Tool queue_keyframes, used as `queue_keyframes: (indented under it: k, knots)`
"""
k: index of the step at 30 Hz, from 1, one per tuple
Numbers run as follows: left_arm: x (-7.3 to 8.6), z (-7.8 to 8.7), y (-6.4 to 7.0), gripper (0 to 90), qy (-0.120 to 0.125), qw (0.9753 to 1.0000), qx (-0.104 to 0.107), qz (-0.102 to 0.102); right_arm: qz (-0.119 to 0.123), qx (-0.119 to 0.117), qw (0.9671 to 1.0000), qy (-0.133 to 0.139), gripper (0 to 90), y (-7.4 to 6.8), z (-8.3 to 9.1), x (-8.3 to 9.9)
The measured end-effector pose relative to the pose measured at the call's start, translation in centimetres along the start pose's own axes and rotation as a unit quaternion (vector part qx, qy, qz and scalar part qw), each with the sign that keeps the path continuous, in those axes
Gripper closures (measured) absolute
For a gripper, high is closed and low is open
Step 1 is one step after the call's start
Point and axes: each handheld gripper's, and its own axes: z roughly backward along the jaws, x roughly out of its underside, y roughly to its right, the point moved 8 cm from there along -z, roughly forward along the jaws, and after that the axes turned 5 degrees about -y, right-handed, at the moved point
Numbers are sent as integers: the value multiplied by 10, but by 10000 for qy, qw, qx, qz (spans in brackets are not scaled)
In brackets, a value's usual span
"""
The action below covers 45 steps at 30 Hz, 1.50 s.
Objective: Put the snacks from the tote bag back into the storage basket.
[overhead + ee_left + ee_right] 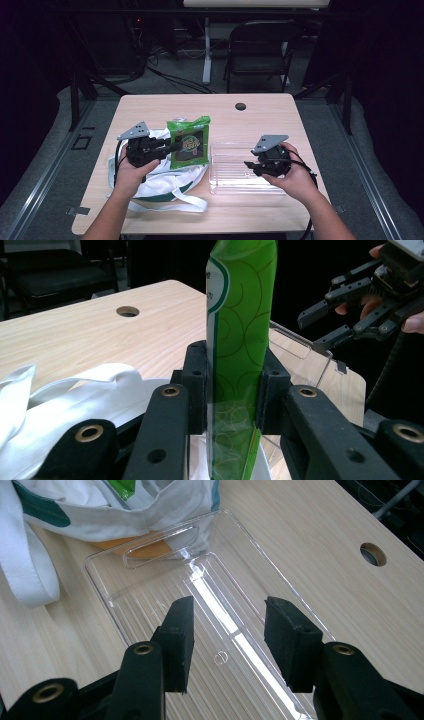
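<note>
Dark floor, a folding chair (260,47) and loose cables surround a pale wooden worktop (150,107) with a round cable hole (240,106) near its far edge. Taking the clear plastic tray (227,167) as the landmark: it lies flat on the worktop, ribbed along its floor, with a slot handle moulded into one short end, and nothing rests inside it. Just left of the tray, touching its edge, lies a crumpled white cloth bag (165,182) with teal patches and long white straps; in the right gripper view something orange shows under the bag's edge at the tray's handle end, too hidden to identify.

Above the bag, left of the tray, the left gripper (172,146) is clamped on a green snack packet (188,142), pinching its lower edge so the packet stands upright, clear of the worktop. Its glossy film carries pale swirl lines, a dark panel and a round label whose print is too small to read.

Over the tray's right end, the right gripper (248,167) hovers with its jaws apart and nothing between them.
</note>
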Motion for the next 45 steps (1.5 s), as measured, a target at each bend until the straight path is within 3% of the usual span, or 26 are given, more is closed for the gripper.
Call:
queue_keyframes:
  k: [11, 23, 33, 45]
  knots:
    - [1, -8, 8, 724, -63, 9999, 111, -62, 528, -155, 9983, -196, 549, 1, 11, -23]
    - [2, -12, 13, 724, -86, 9997, 214, -77, 1133, -375, 9916, -500, 537, 1, 20, -49]
    - [2, -16, 19, 724, -105, 9994, 306, -116, 1418, -392, 9873, -599, 494, -3, 26, -75]
    - [2, -18, 23, 724, -122, 9991, 378, -153, 1489, -485, 9860, -576, 415, -1, 34, -101]
